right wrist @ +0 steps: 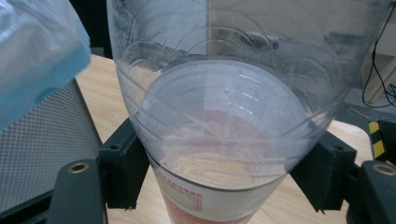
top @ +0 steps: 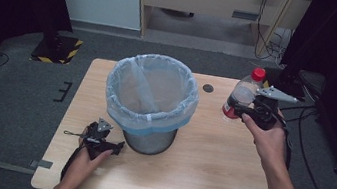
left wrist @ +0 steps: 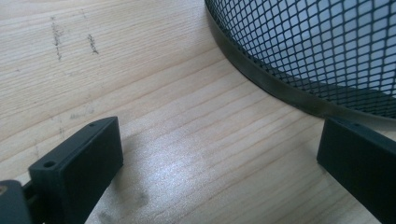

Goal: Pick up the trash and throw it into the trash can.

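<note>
The clear plastic bottle with a red cap and a red-and-white label (top: 241, 94) is held above the right part of the table, tilted so that its cap points up and away from the person. It is gripped around its lower body by the right gripper (top: 250, 111), whose two black jaws are closed against opposite sides of the bottle (right wrist: 224, 126), as seen in the right gripper view; the label is seen just below the jaws there. The right gripper is carried in the person's right hand (top: 271, 140), with its grey three-cornered plate on top and a black cable trailing down toward the table edge.

Just to the left of the bottle, a black wire-mesh waste bin lined with a pale blue translucent bag (top: 151, 99) stands upright near the middle of the light wooden table (top: 214, 182). The bag is folded over the rim of the bin. In the right gripper view the bag's edge and the mesh wall (right wrist: 42, 135) are seen close beside the bottle, without contact.

The left gripper (top: 115, 148) is held low over the table by the person's left hand (top: 88, 161), at the front left of the bin's base. Its jaws are spread wide with nothing between them; bare wood is seen between them in the left gripper view, and the bin's metal base band (left wrist: 275, 88) lies just ahead.

A small dark round spot (top: 208, 88) is seen on the tabletop behind the bin.
</note>
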{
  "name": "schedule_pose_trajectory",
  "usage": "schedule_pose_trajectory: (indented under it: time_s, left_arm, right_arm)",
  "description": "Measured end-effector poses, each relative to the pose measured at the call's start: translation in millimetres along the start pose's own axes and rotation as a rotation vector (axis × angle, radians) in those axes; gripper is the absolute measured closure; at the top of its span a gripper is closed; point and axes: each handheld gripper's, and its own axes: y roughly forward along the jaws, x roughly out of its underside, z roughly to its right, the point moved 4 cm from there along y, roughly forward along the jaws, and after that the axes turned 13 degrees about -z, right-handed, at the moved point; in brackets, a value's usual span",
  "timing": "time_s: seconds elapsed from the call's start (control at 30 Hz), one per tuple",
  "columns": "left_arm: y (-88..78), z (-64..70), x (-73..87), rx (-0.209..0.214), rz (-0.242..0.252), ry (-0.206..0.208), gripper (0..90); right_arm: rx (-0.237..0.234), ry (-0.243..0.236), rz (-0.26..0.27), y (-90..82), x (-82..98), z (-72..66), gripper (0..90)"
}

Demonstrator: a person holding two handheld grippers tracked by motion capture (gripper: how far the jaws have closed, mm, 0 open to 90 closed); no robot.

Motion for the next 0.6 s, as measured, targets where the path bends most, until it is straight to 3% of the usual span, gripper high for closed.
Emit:
schedule_pose_trajectory:
  time_s: [0.6]
  left_arm:
    - [0.0,0.0,0.0,0.000,0.000,0.000,0.0]
  right_arm:
    - [-0.037,-0.019,0.031,-10.8,-37.5,-25.3,27.5]
